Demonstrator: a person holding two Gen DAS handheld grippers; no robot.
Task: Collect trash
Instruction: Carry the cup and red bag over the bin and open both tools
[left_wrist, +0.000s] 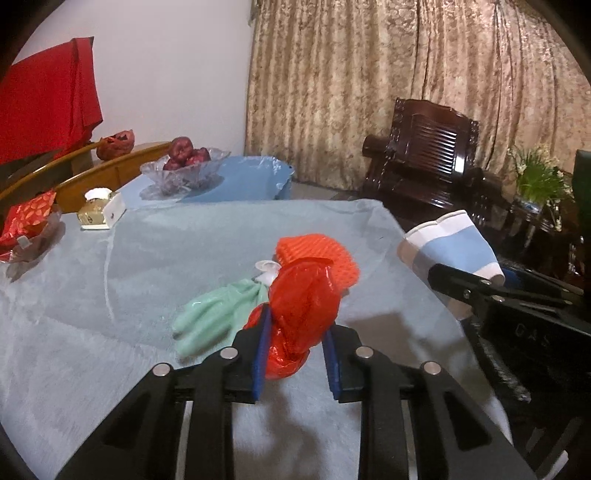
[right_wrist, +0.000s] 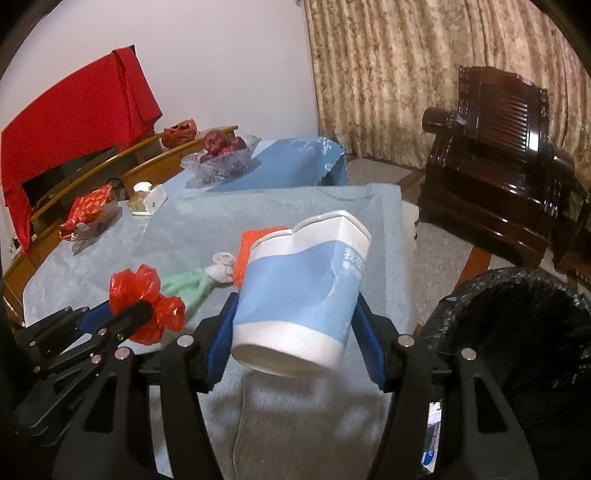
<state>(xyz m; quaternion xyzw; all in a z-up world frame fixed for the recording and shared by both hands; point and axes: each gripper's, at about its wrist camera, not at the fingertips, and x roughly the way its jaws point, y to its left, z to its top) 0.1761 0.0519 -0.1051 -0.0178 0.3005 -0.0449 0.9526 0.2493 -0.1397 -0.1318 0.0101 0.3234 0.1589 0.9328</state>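
Observation:
My left gripper (left_wrist: 295, 343) is shut on a crumpled red plastic bag (left_wrist: 301, 310) and holds it just above the pale blue tablecloth (left_wrist: 110, 295); it also shows in the right wrist view (right_wrist: 144, 306). My right gripper (right_wrist: 295, 332) is shut on a dented blue and white paper cup (right_wrist: 299, 295), lifted over the table's right side; the cup also shows in the left wrist view (left_wrist: 450, 251). A mint green glove (left_wrist: 218, 314), an orange foam net (left_wrist: 317, 254) and a small white scrap (left_wrist: 267, 269) lie on the cloth beyond the bag.
A bin lined with a black bag (right_wrist: 524, 339) stands beside the table at the right. A glass bowl of red fruit (left_wrist: 184, 166), a small box (left_wrist: 99, 210) and a dish with a red wrapper (left_wrist: 26, 229) sit at the far left. A dark wooden chair (left_wrist: 424, 166) stands by the curtain.

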